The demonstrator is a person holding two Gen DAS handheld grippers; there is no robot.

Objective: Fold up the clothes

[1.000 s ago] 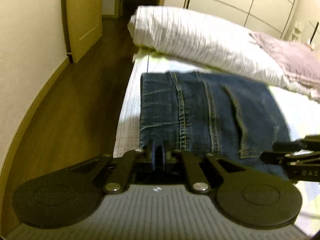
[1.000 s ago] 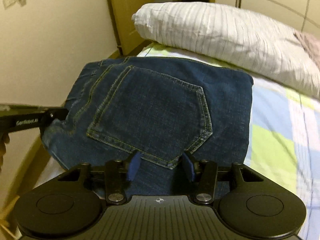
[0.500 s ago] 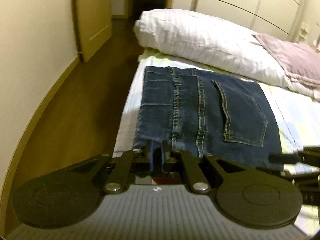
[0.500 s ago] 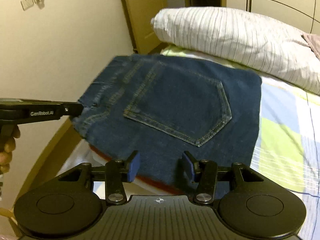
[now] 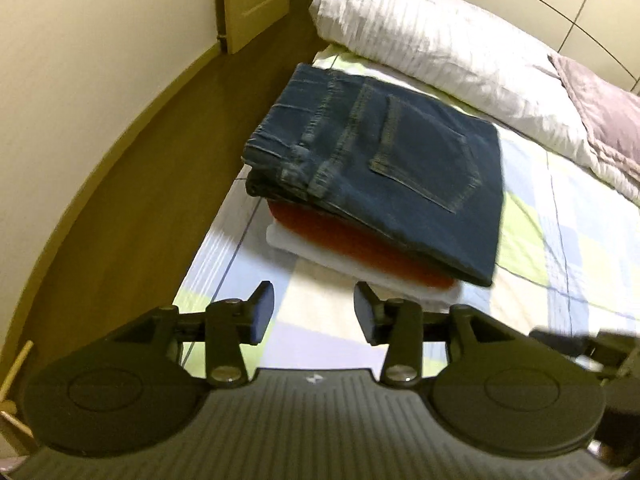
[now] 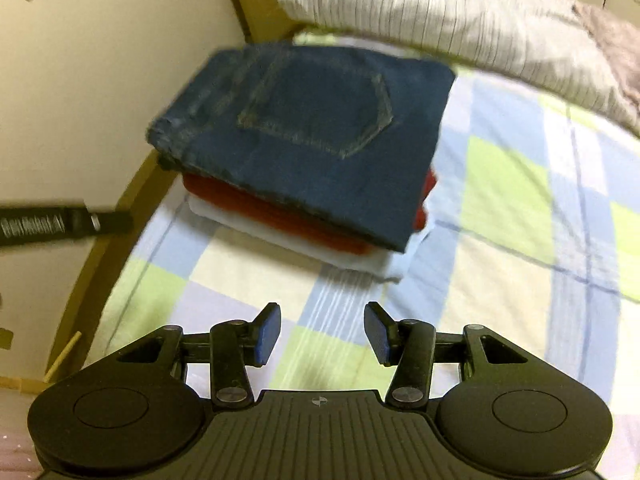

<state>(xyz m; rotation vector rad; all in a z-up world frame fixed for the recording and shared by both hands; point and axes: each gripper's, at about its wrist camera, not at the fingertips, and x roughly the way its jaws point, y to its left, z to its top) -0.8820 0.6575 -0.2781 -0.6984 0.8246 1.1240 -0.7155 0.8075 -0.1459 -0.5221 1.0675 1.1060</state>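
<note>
We see the folded jeans [image 5: 400, 168] lying flat as a dark blue rectangle, back pocket up, waistband bunched at the 9 o'clock end. They top a small stack: a red garment [image 5: 360, 248] beneath, a white garment [image 5: 320, 252] at the bottom, both showing only as edges. The stack sits on the checked bedsheet [image 5: 560, 240] near the bed's floor-side edge, with the striped pillow [image 5: 440, 40] beyond it at 12 o'clock.

Our left wrist view shows the wooden floor [image 5: 160, 160], an open door [image 5: 256, 0] at 11 o'clock, and a mauve blanket [image 5: 600, 120] at 2 o'clock. Our right wrist view instead shows red cloth peeking out at the stack's 3 o'clock side, and the left tool's black body at 9 o'clock, blurred.

The left gripper [image 5: 314, 312] stands partly open with nothing between its pads; its jaws have just been opening, after being pinched nearly shut at the jeans' near edge half a second ago. The right gripper [image 6: 322, 330] is spread wide and empty, as before. Both now hang back from the stack, bare sheet under their fingers, where earlier denim filled that space.
</note>
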